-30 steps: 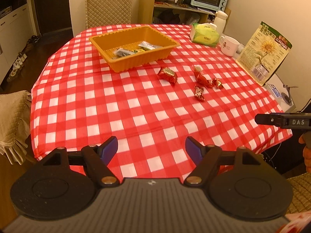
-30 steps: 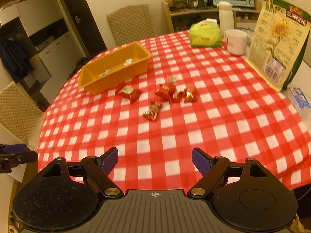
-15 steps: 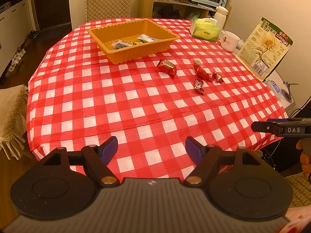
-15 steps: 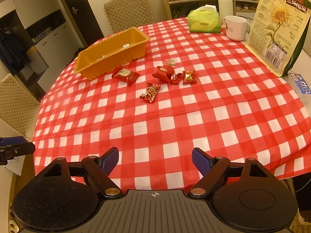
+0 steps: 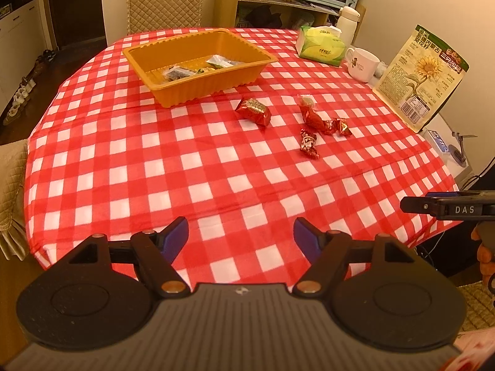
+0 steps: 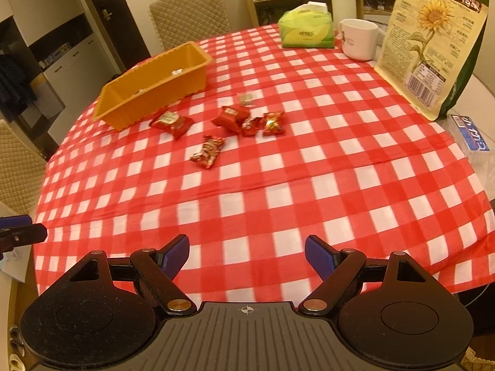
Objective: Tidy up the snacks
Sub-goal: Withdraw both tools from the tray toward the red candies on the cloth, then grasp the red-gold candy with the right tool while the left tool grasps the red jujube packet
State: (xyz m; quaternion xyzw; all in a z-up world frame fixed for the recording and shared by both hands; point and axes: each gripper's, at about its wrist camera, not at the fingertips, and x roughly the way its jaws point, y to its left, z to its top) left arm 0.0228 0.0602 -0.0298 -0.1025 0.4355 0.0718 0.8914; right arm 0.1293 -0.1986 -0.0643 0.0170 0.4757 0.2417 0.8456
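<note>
Both the left gripper and right gripper are hovering wide open and empty at the table's near edge, approaching. Next, one is likely reaching for the red snacks, then carrying them left to the orange tray.

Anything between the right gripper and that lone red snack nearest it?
Nothing visible: only bare checked tablecloth lies between the open right gripper and the red snack. The orange tray sits beyond it.

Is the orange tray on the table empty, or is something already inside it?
Not empty. The orange tray already holds a few small wrapped snacks on its floor, seen from the left wrist.
</note>
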